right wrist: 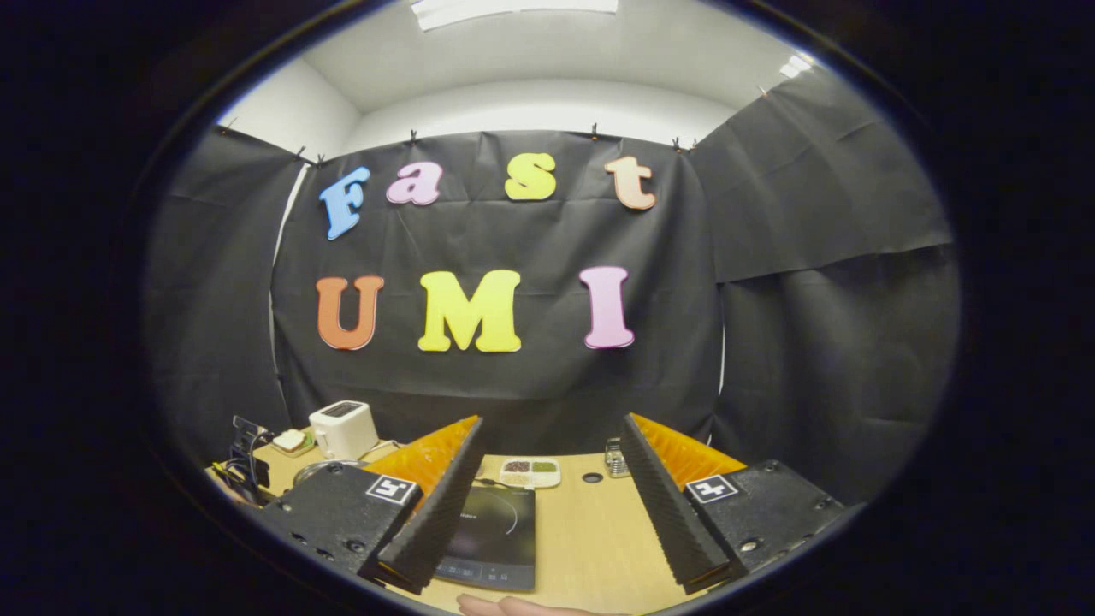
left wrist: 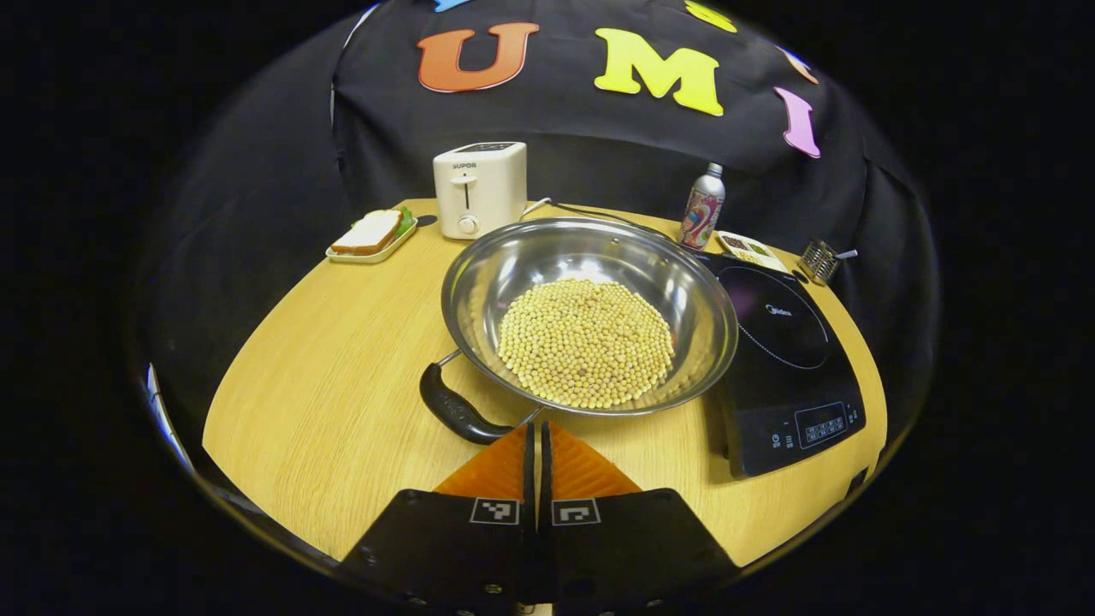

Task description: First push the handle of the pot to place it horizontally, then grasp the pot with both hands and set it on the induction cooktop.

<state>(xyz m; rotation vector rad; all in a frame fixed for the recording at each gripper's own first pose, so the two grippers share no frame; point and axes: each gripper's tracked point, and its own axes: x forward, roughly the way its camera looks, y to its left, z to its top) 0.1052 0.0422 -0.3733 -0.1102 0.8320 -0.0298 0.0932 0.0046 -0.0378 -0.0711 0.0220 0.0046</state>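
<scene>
A steel pot (left wrist: 590, 257) holding yellow beans (left wrist: 586, 342) stands on the wooden table (left wrist: 325, 385). Its black handle (left wrist: 455, 411) sticks out at the near left. In the left gripper view my left gripper (left wrist: 539, 426) is shut with nothing in it, its tips just right of the handle's near end. The black induction cooktop (left wrist: 783, 351) lies right of the pot, which hides its left edge. In the right gripper view my right gripper (right wrist: 552, 421) is held high and open over the cooktop (right wrist: 496, 526). The pot's rim (right wrist: 325, 468) peeks out at the left.
At the table's back stand a white toaster (left wrist: 479, 188), a sandwich on a tray (left wrist: 372, 233), a can (left wrist: 703, 208), a small dish (left wrist: 746, 248) and a metal holder (left wrist: 819, 259). A hand (right wrist: 513, 606) shows at the bottom edge of the right gripper view.
</scene>
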